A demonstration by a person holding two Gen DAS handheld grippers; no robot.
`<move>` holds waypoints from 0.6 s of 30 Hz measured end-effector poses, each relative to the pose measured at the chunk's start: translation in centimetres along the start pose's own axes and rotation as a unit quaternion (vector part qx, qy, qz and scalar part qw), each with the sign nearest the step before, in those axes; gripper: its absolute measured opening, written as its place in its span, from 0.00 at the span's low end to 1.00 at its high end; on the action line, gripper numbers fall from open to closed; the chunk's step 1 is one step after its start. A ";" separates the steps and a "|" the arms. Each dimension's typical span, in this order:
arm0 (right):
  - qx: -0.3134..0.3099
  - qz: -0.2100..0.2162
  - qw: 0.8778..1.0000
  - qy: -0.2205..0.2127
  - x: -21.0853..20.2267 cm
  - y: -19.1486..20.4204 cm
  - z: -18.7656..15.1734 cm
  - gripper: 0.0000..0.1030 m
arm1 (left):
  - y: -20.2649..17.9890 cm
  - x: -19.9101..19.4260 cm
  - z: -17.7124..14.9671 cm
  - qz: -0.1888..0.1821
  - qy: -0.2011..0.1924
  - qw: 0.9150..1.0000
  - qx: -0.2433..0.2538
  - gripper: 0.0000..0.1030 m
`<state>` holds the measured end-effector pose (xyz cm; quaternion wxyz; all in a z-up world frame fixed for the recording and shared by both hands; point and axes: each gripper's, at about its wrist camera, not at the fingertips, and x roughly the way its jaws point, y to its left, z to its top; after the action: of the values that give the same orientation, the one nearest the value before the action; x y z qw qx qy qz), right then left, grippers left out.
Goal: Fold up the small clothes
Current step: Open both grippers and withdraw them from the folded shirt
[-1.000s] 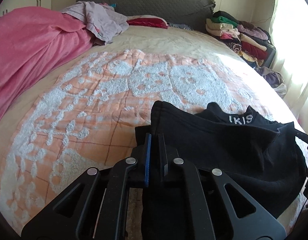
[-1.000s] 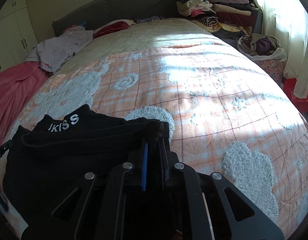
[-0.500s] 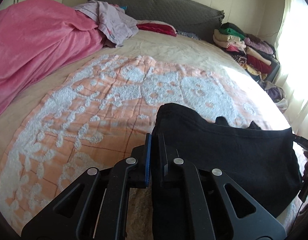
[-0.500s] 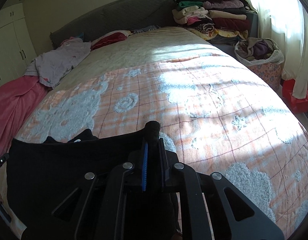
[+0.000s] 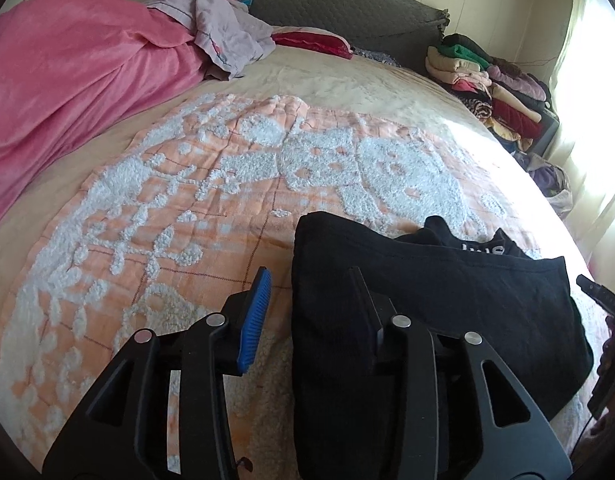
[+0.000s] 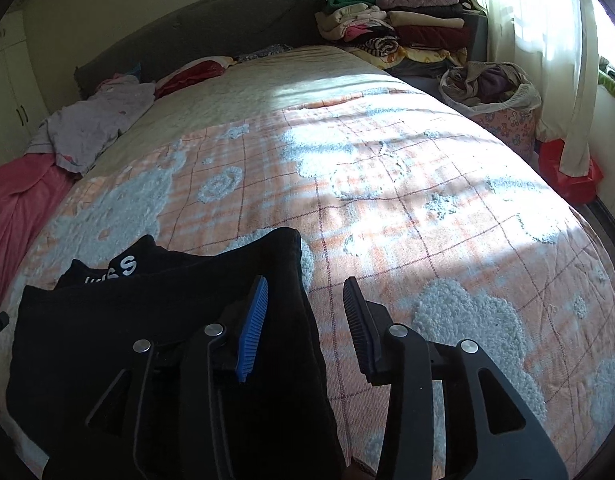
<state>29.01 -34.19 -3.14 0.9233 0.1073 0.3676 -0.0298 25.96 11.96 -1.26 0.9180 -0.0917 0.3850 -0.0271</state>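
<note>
A small black garment (image 5: 427,304) with white lettering lies folded over on the orange and white bedspread (image 5: 187,216). My left gripper (image 5: 311,292) is open over the garment's left edge, with its blue pad off the cloth and its right finger over it. In the right wrist view the same garment (image 6: 147,320) lies at the lower left. My right gripper (image 6: 305,304) is open at the garment's right edge, with its blue pad over the cloth and its right finger over the bedspread (image 6: 427,208). Neither gripper holds anything.
A pink blanket (image 5: 67,92) and a pale lilac garment (image 5: 223,36) lie at the far left of the bed. Stacked folded clothes (image 6: 391,28) sit beside the headboard. A basket of clothes (image 6: 491,92) and a curtain (image 6: 547,52) stand off the bed's right side.
Both grippers held the black garment's edge lifted and carried it forward over itself. Both have now opened and let go, and the folded garment lies on the bedspread.
</note>
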 end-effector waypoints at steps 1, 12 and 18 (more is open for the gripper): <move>0.000 0.007 1.000 -0.006 -0.9 -0.1 -0.4 0.44 | -0.2 -0.3 -0.1 -0.001 -0.001 1.000 0.001 0.38; -0.013 0.045 0.999 -0.007 -6.1 -0.2 -5.1 0.53 | -1.2 -2.9 -2.2 -0.026 0.013 1.000 -0.006 0.62; -0.019 0.055 0.998 0.003 -7.0 -0.4 -6.5 0.55 | 0.0 -2.9 -3.8 -0.029 0.025 0.999 -0.037 0.66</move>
<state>19.52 -33.36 -3.03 0.9242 0.1101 0.3647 0.0285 21.21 11.78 -1.84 0.9028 -0.1360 0.4059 -0.0420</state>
